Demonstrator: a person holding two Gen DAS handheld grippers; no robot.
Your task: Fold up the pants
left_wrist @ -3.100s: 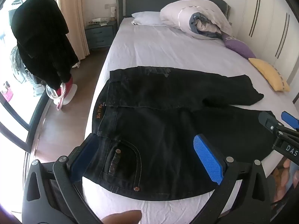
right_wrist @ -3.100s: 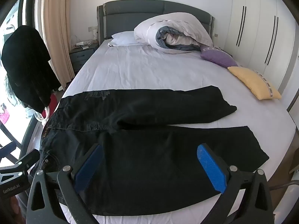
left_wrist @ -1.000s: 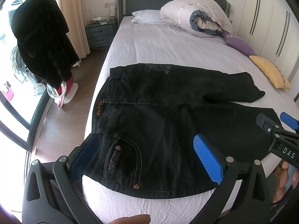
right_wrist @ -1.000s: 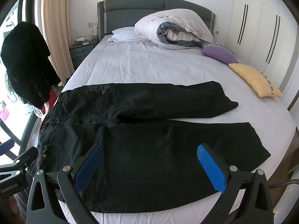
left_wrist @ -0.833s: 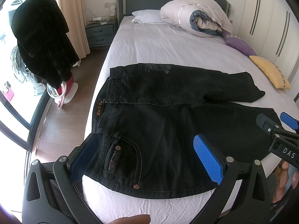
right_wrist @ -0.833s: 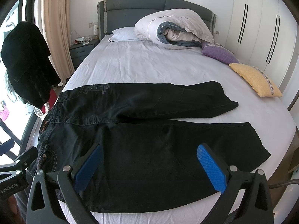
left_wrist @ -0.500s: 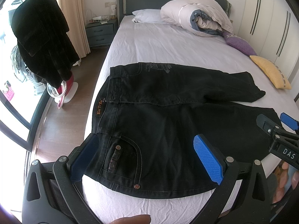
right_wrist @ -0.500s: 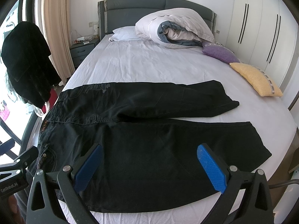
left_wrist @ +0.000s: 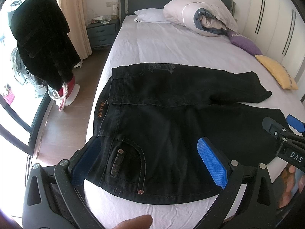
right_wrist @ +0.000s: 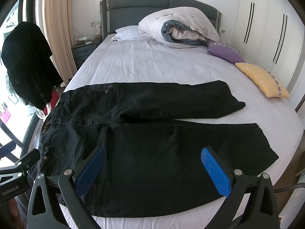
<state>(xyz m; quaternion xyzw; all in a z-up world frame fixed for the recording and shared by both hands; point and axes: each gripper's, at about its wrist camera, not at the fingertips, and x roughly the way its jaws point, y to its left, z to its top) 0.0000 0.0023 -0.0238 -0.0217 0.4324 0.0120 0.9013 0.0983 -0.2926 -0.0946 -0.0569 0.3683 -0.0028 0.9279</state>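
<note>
**Pants flat, unfolded**

Black pants (right_wrist: 144, 133) spread flat across near end of bed (right_wrist: 152, 64), legs parted, presumably laid out for lengthwise fold; left gripper (left_wrist: 150, 162) over waistband pocket, right gripper (right_wrist: 152, 168) over near leg, both agape, empty; pocket rivets plain only in left view; full leg hems only in right.

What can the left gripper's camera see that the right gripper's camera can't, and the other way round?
Only the left view shows the front pocket with its rivets up close, a fingertip at the bottom edge, and the right gripper coming in from the side.

Only the right view shows the near leg's hem in full, and the left gripper at its edge.

Both show the black pants spread flat on the bed, the rolled duvet, the purple pillow and the yellow pillow. Both grippers are open and hold nothing.
</note>
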